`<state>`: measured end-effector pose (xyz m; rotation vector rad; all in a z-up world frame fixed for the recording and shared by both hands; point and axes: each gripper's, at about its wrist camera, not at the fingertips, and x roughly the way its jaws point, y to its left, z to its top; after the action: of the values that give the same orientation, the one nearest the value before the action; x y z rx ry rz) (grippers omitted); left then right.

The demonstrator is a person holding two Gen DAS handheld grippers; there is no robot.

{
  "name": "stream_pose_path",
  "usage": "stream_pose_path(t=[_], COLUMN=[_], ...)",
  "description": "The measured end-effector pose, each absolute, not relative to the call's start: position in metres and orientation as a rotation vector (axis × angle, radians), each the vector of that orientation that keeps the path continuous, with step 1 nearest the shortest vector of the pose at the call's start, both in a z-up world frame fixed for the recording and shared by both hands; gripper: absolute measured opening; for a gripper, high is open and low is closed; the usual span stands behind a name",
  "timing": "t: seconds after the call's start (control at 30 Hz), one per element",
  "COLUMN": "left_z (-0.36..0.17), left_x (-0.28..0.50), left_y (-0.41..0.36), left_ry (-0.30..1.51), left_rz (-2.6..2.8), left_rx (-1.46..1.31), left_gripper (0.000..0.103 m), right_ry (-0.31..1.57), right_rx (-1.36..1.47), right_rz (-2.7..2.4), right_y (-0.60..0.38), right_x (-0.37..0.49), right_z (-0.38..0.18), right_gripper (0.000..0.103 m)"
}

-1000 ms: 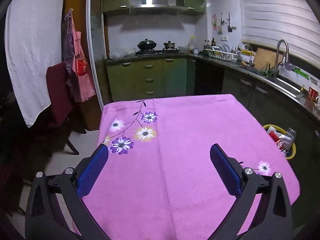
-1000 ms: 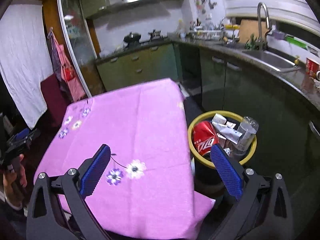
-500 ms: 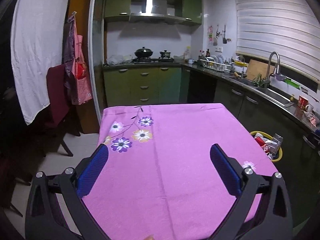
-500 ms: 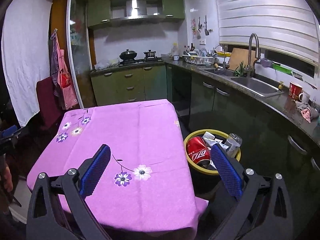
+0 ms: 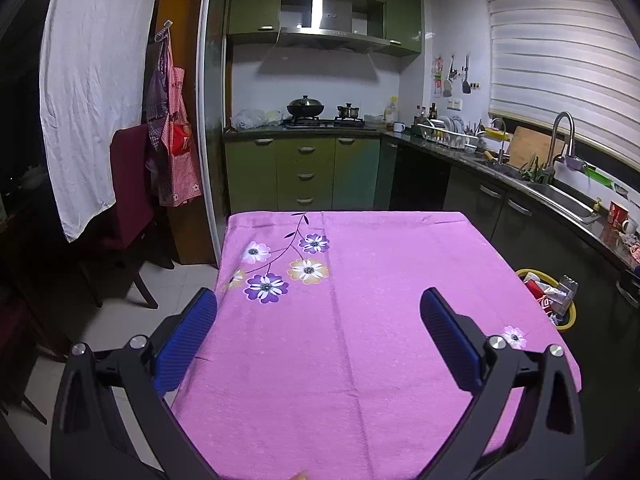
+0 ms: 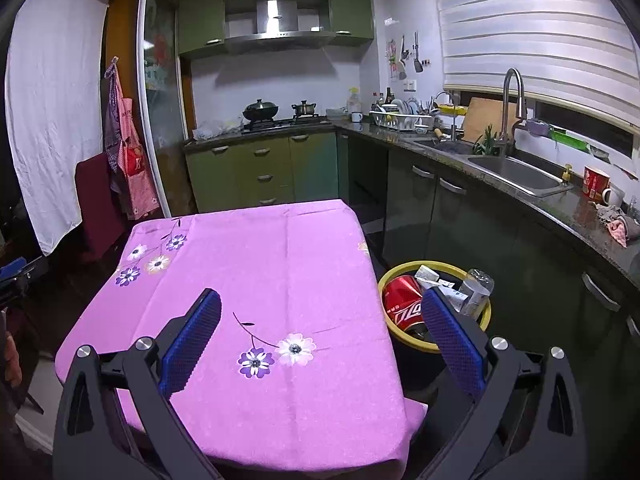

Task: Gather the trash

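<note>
A yellow-rimmed bin (image 6: 400,272) stands on the floor right of the table, holding a crushed red can (image 6: 402,300), white wrappers and a clear plastic bottle (image 6: 476,290). The same bin (image 5: 570,312) shows at the right edge of the left wrist view. A pink flowered tablecloth (image 6: 280,264) covers the table (image 5: 360,320), with no loose item on it. My left gripper (image 5: 318,300) hangs open above the near part of the cloth. My right gripper (image 6: 320,302) is open over the table's near right corner, its right finger (image 6: 452,332) in front of the bin.
Green kitchen cabinets (image 5: 304,172) and a stove with pots stand beyond the table. A dark counter with sink (image 6: 516,172) and tap runs along the right wall. A dark red chair (image 5: 132,200) and hanging aprons are at the left. A hand shows at the left edge (image 6: 10,360).
Both grippers have pulled back and tilted up, so the table and bin look smaller and more of the kitchen shows. Both stay open with nothing held.
</note>
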<state>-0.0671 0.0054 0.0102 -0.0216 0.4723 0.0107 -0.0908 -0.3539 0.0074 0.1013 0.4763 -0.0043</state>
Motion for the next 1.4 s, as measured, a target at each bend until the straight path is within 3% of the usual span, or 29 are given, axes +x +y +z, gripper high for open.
stream_pose_path(t=[1.4], left_z=[0.008], left_x=[-0.066], left_y=[-0.012], left_ry=[0.482], left_rz=[-0.044], left_rx=[0.008], left_gripper=[0.097], right_ry=[0.497], right_rx=[0.108], right_rz=[-0.005], right_y=[-0.356], right_x=[-0.081], right_z=[-0.002], right_gripper=[0.099])
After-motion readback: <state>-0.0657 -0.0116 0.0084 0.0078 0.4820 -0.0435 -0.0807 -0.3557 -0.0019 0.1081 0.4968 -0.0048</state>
